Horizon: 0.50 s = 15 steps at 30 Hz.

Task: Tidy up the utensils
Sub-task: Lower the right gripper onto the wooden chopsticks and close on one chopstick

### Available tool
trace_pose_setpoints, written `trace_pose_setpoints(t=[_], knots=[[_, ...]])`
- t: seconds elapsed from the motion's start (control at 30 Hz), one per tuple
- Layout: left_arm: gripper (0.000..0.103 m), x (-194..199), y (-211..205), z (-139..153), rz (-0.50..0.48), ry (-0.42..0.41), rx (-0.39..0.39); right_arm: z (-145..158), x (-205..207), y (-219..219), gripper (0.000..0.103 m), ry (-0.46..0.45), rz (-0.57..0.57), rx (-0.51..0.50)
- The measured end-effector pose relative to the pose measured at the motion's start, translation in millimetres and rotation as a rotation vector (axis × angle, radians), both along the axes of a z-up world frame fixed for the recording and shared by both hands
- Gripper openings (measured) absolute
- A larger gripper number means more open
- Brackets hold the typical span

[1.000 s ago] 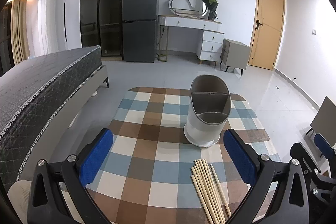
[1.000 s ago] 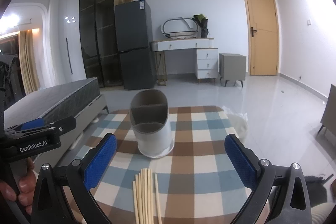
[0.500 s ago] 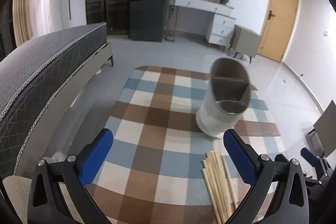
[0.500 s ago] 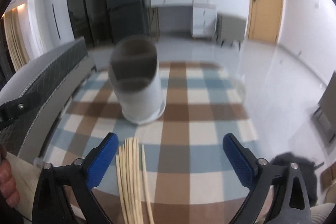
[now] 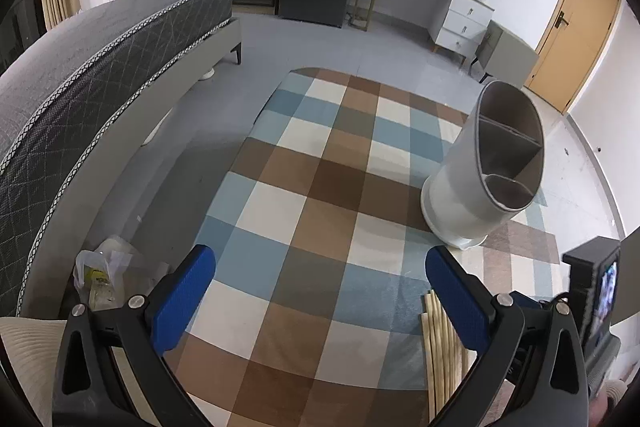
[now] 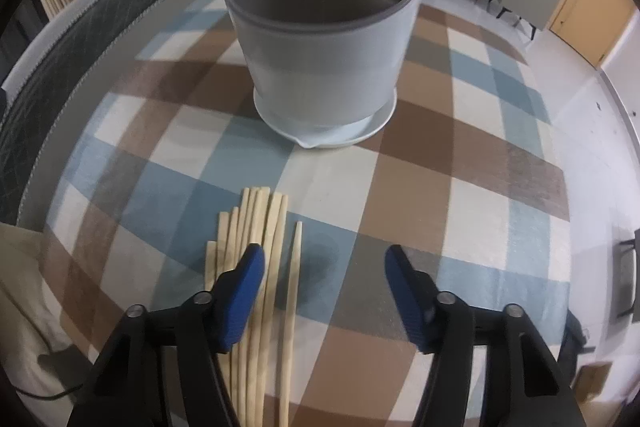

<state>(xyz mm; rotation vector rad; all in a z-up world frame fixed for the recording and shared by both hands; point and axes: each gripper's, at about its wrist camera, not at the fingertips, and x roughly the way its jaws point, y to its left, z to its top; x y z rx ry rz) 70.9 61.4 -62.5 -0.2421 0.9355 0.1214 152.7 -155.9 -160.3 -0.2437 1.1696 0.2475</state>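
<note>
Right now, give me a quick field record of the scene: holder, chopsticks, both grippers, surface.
utensil holder: white, gray divided insert, upright on checkered tablecloth, nothing visible inside
chopsticks: wooden bundle flat on cloth in front of holder; one loose chopstick just right of bundle
right gripper: open, low over chopsticks, left finger above the bundle, loose chopstick between the fingers, nothing gripped
left gripper: open, empty, above cloth to the left of the holder
progress: no chopsticks in holder yet
</note>
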Motion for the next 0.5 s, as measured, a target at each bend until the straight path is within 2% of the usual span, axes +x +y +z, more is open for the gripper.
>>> trace_pose_setpoints(t=[0.03, 0.1, 0.23, 0.4, 0.47, 0.5], knots=[[0.102, 0.8, 0.2, -1.7, -0.003, 0.011, -0.003, -2.7, 1.1, 1.3, 0.048, 0.007, 0.005, -0.006], [0.102, 4.0, 1.4, -4.9, -0.005, 0.026, -0.003, -9.0, 2.7, 3.7, 0.047, 0.022, 0.016, -0.021], [0.102, 8.5, 2.8, -11.8, -0.008, 0.062, -0.017, -16.6, 6.5, 5.4, 0.035, 0.037, 0.017, -0.040], [0.102, 11.4, 0.8, -17.9, -0.016, 0.094, -0.011, -18.0, 8.7, 5.2, 0.034, 0.033, 0.022, -0.023], [0.102, 12.7, 1.4, -21.2, -0.013, 0.108, -0.007, -18.0, 7.8, 9.9, 0.028, 0.027, 0.034, -0.018], [0.102, 13.1, 2.1, -23.0, -0.005, 0.114, 0.004, -17.4, 7.5, 12.7, 0.021, 0.025, 0.047, -0.008]])
